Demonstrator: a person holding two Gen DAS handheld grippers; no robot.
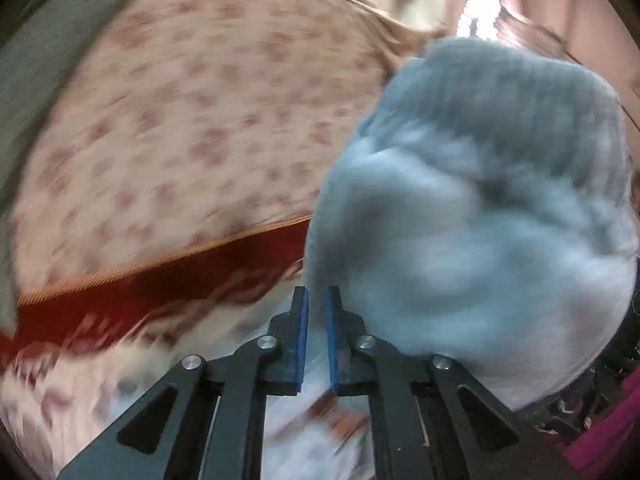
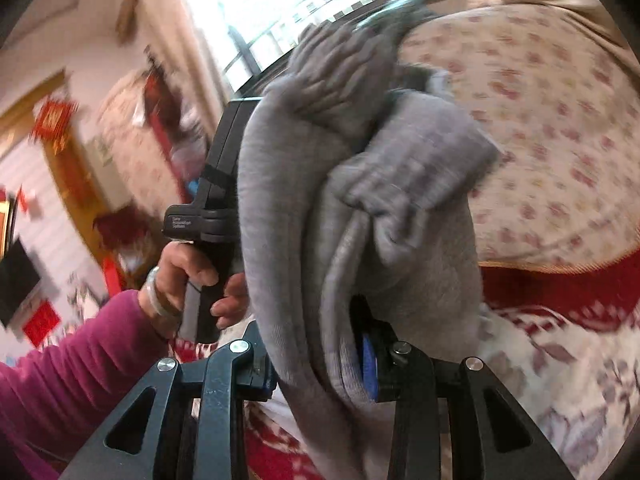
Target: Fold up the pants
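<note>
Only our R wrist view shows the right gripper (image 2: 320,356) clamped on bunched grey pants (image 2: 360,200) above the floral bedspread (image 2: 540,120). Left gripper (image 1: 316,336): pads nearly closed, fabric w/in unclear; blurry.

Daylight scene, moderately bright; main source a window (image 2: 304,4), blown out to white in the right wrist view, and a smaller overexposed patch at top right of the left wrist view. Strong motion blur across the left wrist view: floral bedspread (image 1: 192,128) smeared, grey pants (image 1: 480,208) soft, ribbing barely resolved; black linkage of the left gripper (image 1: 316,312) stays sharp. Right wrist view: background wall at left blurred; pants folds fairly crisp near centre. Fisheye bending and dark vignette at all edges; shadows soft, no hard glare on fabric.
</note>
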